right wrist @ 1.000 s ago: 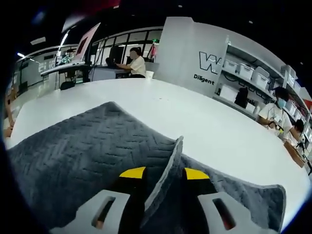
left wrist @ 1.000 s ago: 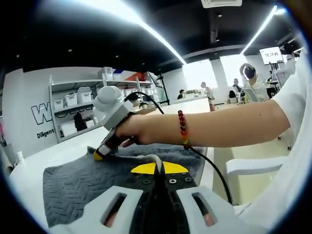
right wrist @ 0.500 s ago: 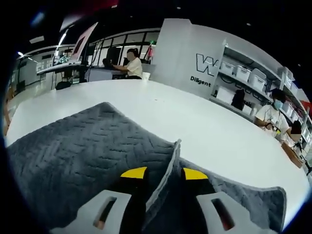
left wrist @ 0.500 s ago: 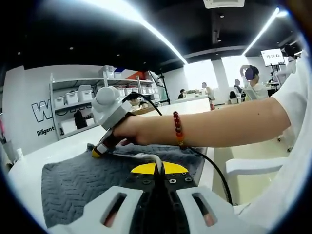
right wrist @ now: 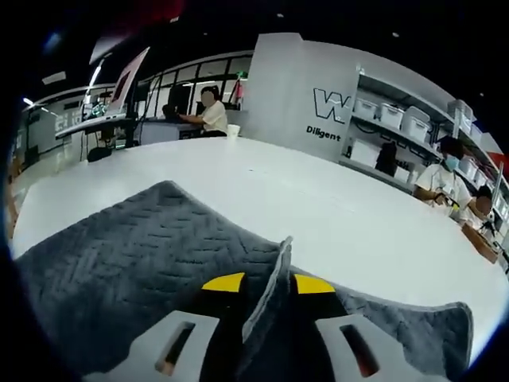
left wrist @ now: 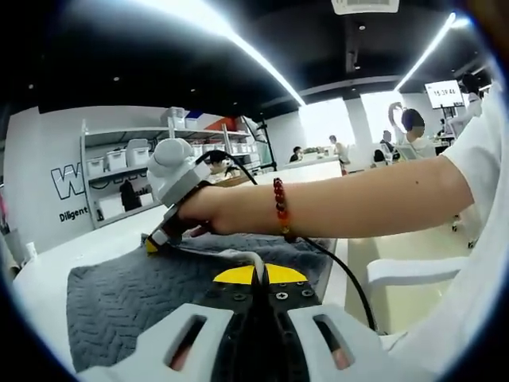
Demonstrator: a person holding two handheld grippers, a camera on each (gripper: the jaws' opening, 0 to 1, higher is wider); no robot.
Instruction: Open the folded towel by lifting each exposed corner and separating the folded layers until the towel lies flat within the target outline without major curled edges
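My left hand-held gripper has its yellow-tipped jaws drawn together on a pale edge of the towel, which rises as a thin ridge between the tips. In the left gripper view the grey towel, with its herringbone texture, lies spread on the white counter ahead of those jaws. My right hand-held gripper reaches into that view from the right, held in my hand, its tip down at the far edge of the towel; a black cable trails from it back over the cloth and past the near counter edge. My forearm crosses the view, with a bead bracelet at the wrist. In the right gripper view, my right hand-held gripper is clamped on a fold of the towel, the cloth standing upright as a narrow crest between the two yellow tips. The towel spreads to both sides of that crest, the larger expanse to the left, a smaller flap to the right. The counter runs beyond it. Further off are shelving with storage bins, a wall with lettering, and a seated person.
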